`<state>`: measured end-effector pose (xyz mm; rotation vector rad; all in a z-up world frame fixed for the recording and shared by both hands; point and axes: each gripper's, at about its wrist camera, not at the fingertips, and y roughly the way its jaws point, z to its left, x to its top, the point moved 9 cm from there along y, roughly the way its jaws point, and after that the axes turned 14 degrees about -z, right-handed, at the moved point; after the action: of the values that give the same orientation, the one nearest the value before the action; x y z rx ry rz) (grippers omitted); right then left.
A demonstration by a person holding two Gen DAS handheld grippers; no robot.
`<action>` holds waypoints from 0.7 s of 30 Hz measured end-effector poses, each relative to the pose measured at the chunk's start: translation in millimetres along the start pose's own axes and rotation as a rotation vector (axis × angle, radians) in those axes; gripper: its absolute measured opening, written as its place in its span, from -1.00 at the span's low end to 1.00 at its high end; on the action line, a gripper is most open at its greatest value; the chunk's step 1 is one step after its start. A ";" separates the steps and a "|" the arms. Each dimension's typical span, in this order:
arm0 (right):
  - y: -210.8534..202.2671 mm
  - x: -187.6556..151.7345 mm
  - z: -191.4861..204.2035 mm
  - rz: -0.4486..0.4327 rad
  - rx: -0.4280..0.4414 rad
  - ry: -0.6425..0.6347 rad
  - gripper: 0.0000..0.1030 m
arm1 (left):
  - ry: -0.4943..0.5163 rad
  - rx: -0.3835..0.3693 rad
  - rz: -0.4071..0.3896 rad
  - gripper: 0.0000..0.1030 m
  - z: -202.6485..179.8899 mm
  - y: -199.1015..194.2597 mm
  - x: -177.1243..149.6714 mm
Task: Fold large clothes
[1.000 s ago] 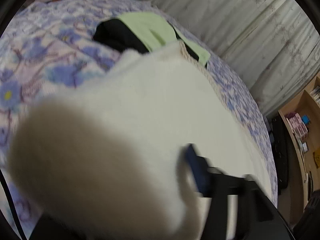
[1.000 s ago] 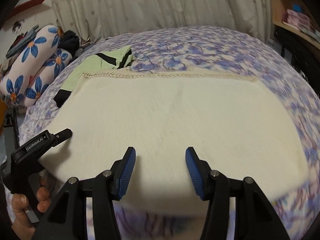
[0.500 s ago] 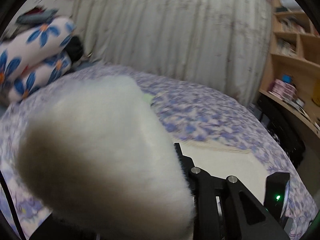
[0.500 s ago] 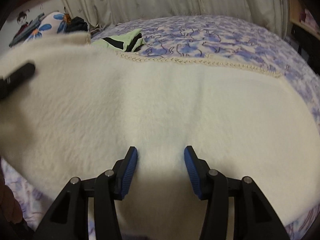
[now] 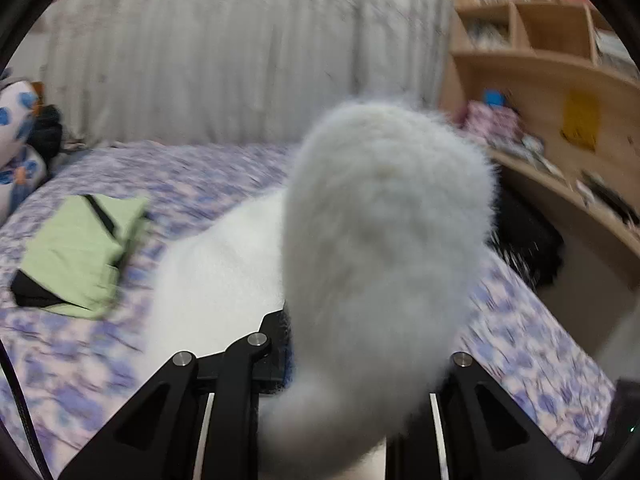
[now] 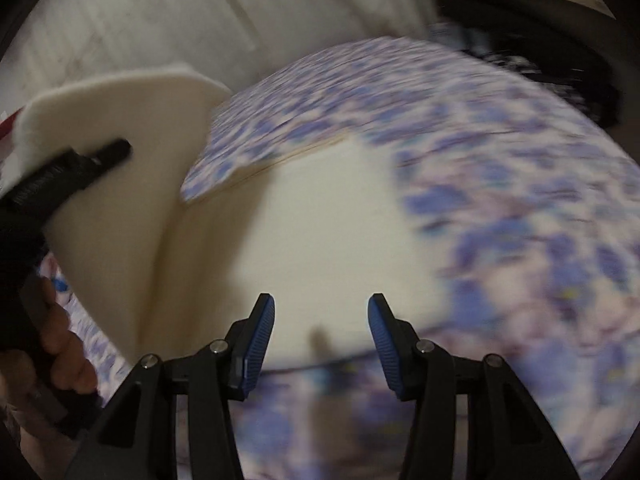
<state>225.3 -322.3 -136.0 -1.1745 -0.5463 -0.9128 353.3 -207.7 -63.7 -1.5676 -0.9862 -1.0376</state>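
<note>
Fleece fills the middle of the left wrist view: the cream fleece garment (image 5: 384, 248) rises in a thick fold from between the left tongs (image 5: 360, 364), which are clamped on it, their tips buried in the pile. From the right wrist view the same lifted flap (image 6: 120, 152) stands upright at the left, held by the left tongs (image 6: 68, 172), while the rest of the garment lies flat on the floral bedspread (image 6: 500, 168) with its far trimmed edge showing. The right tongs (image 6: 321, 328) hang spread wide above the near edge, touching nothing. Bare bedspread lies to the right and beyond. A folded green and black garment (image 5: 80, 252) sits well to the left on the bed. Curtain (image 5: 240, 48) backs the bed, wooden shelves (image 5: 560, 60) line the right, and a dark bag (image 5: 524, 240) lies beside the bed edge.
</note>
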 end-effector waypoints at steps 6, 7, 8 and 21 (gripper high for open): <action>-9.1 -4.5 -64.7 0.012 -0.099 0.056 -0.05 | 0.211 -0.019 0.180 -0.65 -72.0 45.9 -95.4; -9.1 -8.4 -69.3 0.021 -0.102 0.062 -0.05 | 0.234 -0.014 0.177 -0.65 -74.2 46.4 -103.1; -9.7 -11.4 -71.5 0.026 -0.104 0.065 -0.05 | 0.249 -0.013 0.169 -0.64 -74.5 45.1 -106.4; -10.0 -20.0 -68.3 0.055 -0.074 0.069 -0.01 | 0.086 -0.165 0.254 0.61 -58.6 3.3 -83.7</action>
<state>200.1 -381.3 -168.2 -1.2142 -0.4256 -0.9295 321.6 -274.4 -134.4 -1.7164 -0.6362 -1.0172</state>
